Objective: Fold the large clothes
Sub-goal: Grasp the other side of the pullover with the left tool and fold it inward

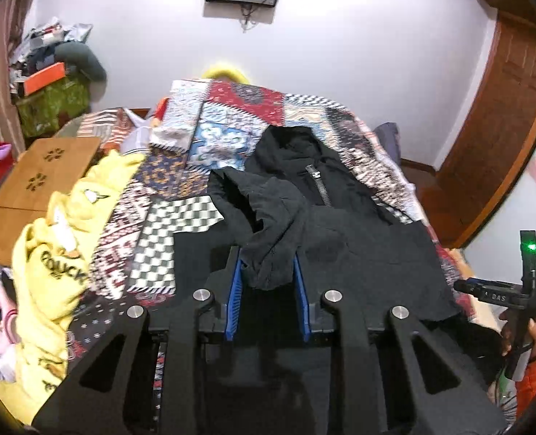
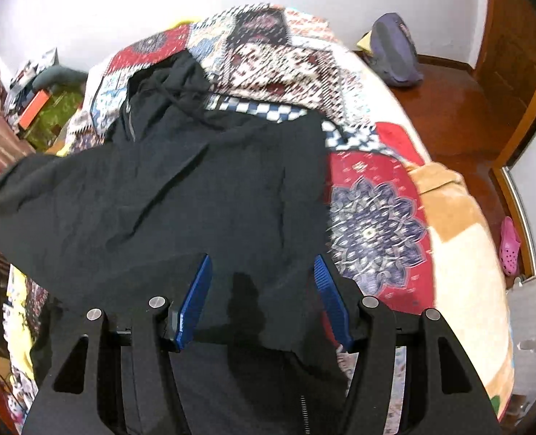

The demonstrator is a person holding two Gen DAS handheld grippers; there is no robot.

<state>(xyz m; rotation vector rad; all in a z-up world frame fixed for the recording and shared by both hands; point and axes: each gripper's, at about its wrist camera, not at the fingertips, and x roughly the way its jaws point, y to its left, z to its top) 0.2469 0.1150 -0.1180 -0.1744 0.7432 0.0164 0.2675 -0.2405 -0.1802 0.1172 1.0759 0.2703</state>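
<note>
The left gripper (image 1: 268,272) pinched a bunched sleeve of the black hoodie (image 1: 325,195), the right gripper (image 2: 262,290) stood spread above the same garment, which lay flat on the patchwork quilt (image 1: 231,108) beside a yellow garment (image 1: 61,253).

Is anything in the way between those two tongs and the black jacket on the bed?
Nothing visible. The left tongs already pinch a bunched sleeve of the black jacket, and the right tongs hang open directly over its flat body, with no object between.
</note>
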